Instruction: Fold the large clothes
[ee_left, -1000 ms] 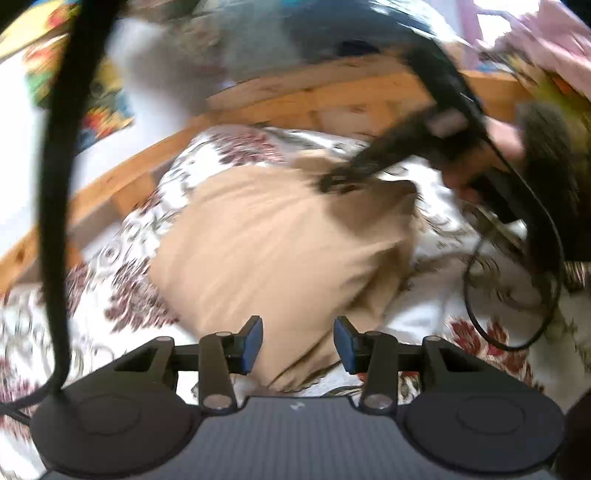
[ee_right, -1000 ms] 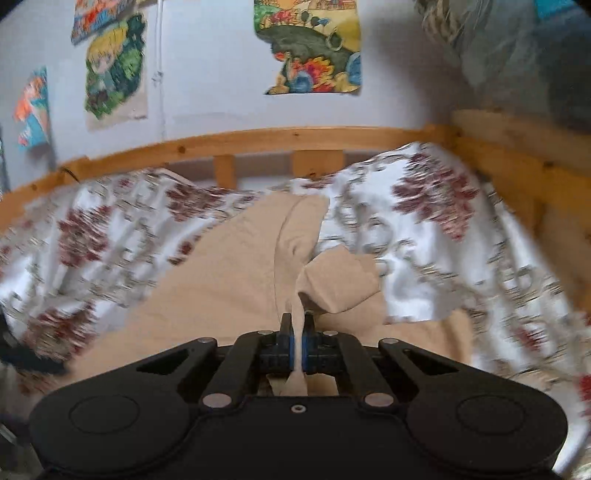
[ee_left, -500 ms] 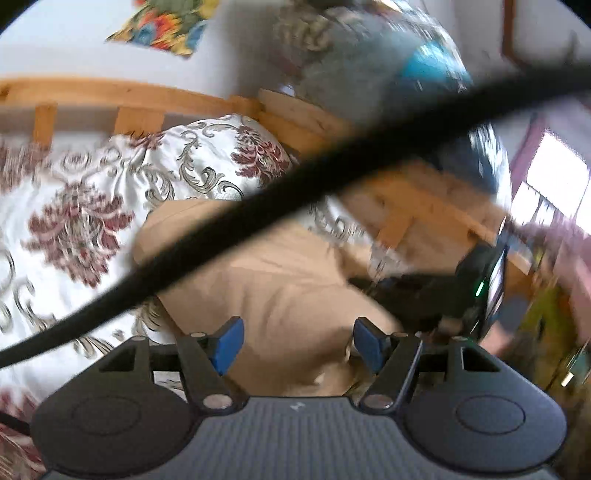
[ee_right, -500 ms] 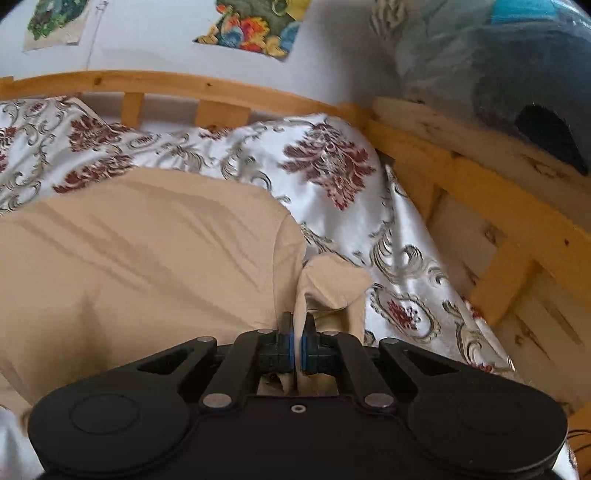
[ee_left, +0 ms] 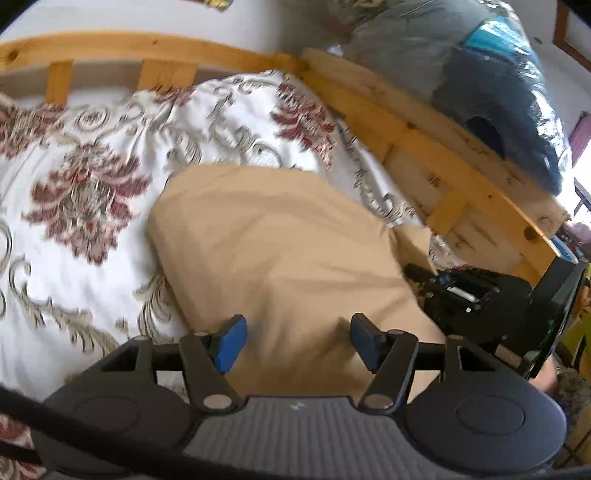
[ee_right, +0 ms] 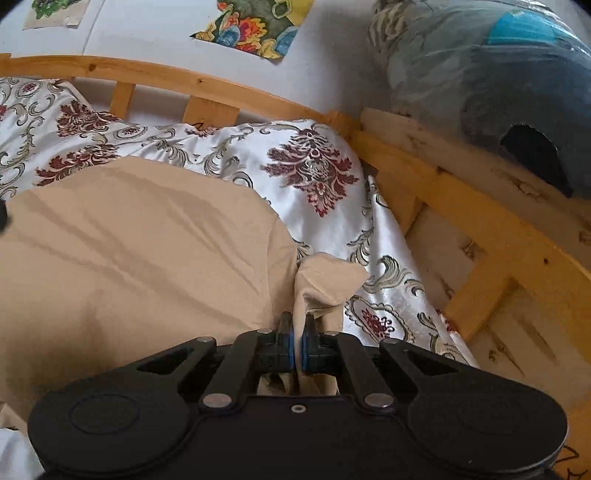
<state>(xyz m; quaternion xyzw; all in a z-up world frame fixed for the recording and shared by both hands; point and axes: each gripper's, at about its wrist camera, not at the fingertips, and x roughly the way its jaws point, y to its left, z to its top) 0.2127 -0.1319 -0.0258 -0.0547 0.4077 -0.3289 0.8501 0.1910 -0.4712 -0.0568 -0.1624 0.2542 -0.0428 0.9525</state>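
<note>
A large tan garment (ee_left: 280,240) lies folded on the patterned bedspread. In the left wrist view my left gripper (ee_left: 295,332) hovers over its near edge. The blue pads stand well apart and are closing; cloth lies below the gap, and neither pad presses on it. My right gripper (ee_right: 297,332) is shut on a corner of the tan garment (ee_right: 129,251), and a small flap (ee_right: 325,280) stands up just past its fingertips. From the left wrist view, the right gripper (ee_left: 461,291) sits at the garment's right edge.
The white bedspread with red floral print (ee_left: 85,192) covers the bed. A wooden bed rail (ee_right: 461,206) runs along the back and right. A plastic-wrapped grey and blue bundle (ee_right: 498,74) rests above the rail. Posters (ee_right: 258,26) hang on the wall.
My left gripper rolled and swung across the bed, and its jaws widened. The black cable left the middle of its view. My right gripper sank towards the bed with the cloth corner.
</note>
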